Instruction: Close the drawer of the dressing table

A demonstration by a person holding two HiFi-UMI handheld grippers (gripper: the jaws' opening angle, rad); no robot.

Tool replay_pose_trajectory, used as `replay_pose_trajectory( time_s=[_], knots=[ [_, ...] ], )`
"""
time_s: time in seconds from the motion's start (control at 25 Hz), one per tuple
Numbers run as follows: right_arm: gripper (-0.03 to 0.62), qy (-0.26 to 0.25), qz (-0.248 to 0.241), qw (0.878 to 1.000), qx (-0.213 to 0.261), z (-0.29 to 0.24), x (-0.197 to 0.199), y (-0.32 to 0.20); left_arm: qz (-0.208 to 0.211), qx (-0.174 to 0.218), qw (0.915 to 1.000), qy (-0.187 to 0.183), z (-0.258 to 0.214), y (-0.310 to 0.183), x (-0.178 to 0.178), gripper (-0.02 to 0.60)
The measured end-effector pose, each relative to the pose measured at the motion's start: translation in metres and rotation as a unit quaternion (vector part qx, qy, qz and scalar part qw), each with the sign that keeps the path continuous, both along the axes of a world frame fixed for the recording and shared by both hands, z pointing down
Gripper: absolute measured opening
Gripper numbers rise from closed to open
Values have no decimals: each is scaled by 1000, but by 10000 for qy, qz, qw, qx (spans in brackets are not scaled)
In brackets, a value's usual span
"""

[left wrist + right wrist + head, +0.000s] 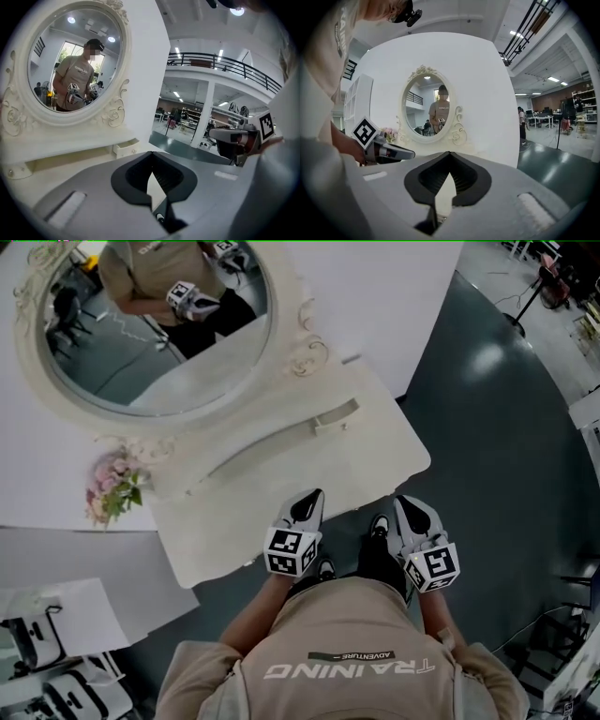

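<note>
The white dressing table [281, 512] carries an oval mirror [155, 329] on a low shelf. A small drawer [336, 416] at the shelf's right end stands slightly pulled out; in the left gripper view the drawer [125, 149] shows its knob. My left gripper [309, 495] hovers over the tabletop's front edge, shut and holding nothing. My right gripper [410, 502] is beside it, just off the table's right front corner, also shut and holding nothing. Both are well short of the drawer. Their tips meet in the gripper views: left gripper [151, 157], right gripper [449, 155].
A bunch of pink flowers [112, 486] stands at the left end of the table. A white wall panel [394, 296] rises behind the mirror. Dark floor [506, 456] lies to the right. White racks [56, 643] stand at the lower left.
</note>
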State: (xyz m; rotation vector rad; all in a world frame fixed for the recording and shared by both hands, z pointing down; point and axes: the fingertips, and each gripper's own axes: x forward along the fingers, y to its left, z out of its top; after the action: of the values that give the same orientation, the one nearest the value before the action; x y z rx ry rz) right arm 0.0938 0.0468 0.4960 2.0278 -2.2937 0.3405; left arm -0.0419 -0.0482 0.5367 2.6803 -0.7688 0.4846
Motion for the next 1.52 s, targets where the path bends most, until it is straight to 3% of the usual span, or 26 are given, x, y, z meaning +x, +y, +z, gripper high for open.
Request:
replay_pose_trajectory(
  time_s=[0.48,0.84,1.24,1.52],
  knots=[
    [2,359,-1319,9905,153,-10,77,-80,-894,491,9948,-32,-36,-60,80,18],
    [3,299,-2099,9772,110,-5,104,-113,-1691,268,9851,-185,-27,-57,93,18],
    [3,109,-2503,9680,163,4,86,-143,-1954,174,9797,-407,-14,-57,81,18],
    [2,463,-2431,9689,84,2,91,-166,-1799,129,9836,-83,-14,-79,94,18]
  ],
)
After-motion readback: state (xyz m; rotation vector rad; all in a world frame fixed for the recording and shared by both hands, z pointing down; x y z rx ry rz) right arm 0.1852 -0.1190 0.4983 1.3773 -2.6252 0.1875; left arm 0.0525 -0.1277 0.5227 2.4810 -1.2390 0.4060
